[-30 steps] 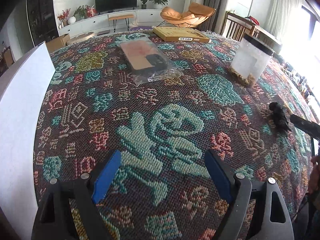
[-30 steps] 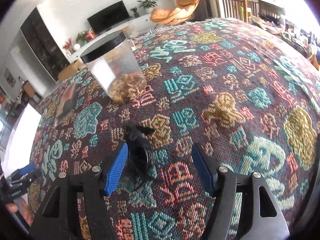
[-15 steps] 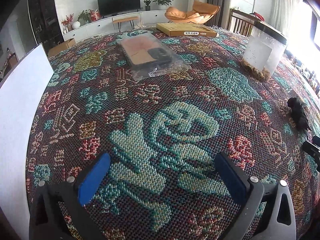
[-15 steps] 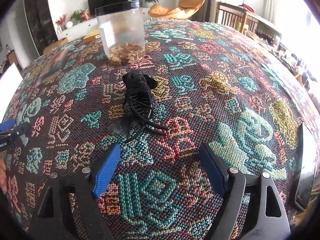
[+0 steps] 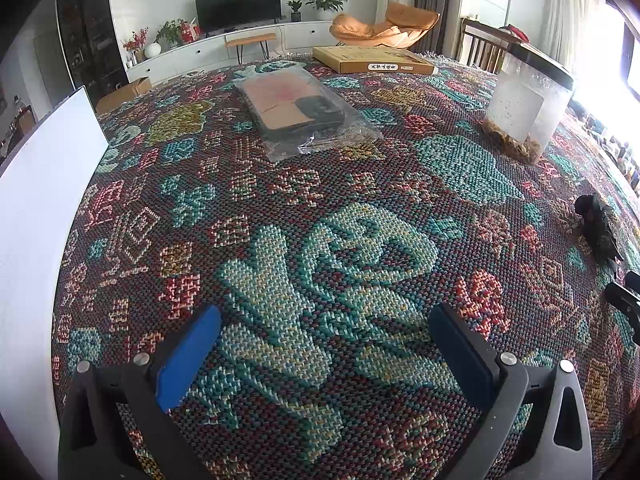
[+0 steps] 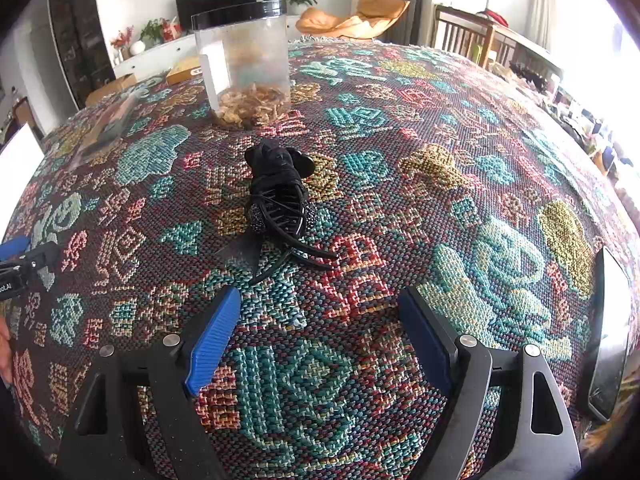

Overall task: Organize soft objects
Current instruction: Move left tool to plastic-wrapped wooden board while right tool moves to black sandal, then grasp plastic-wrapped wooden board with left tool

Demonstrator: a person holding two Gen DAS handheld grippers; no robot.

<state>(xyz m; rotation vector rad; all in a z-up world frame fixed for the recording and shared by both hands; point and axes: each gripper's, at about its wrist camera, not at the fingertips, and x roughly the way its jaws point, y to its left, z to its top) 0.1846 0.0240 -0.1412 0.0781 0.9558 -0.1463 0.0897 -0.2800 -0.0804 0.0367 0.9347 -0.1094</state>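
Observation:
A black hair claw clip with a soft bow (image 6: 280,204) lies on the patterned tablecloth (image 6: 400,184). It also shows at the far right in the left wrist view (image 5: 598,226). My right gripper (image 6: 320,332) is open and empty, a short way behind the clip. My left gripper (image 5: 324,350) is open and empty over bare cloth, far left of the clip. A clear jar with a black lid (image 6: 246,64) holding tan pieces stands beyond the clip; it also shows in the left wrist view (image 5: 528,102).
A plastic bag with a flat item (image 5: 300,112) and a flat cardboard box (image 5: 372,60) lie at the far side. A white board (image 5: 36,208) stands at the left edge. A phone (image 6: 608,336) lies at the right edge.
My right gripper has pulled back from the clip, which now lies free on the cloth ahead of it. My left gripper has drawn back slightly and opened wider.

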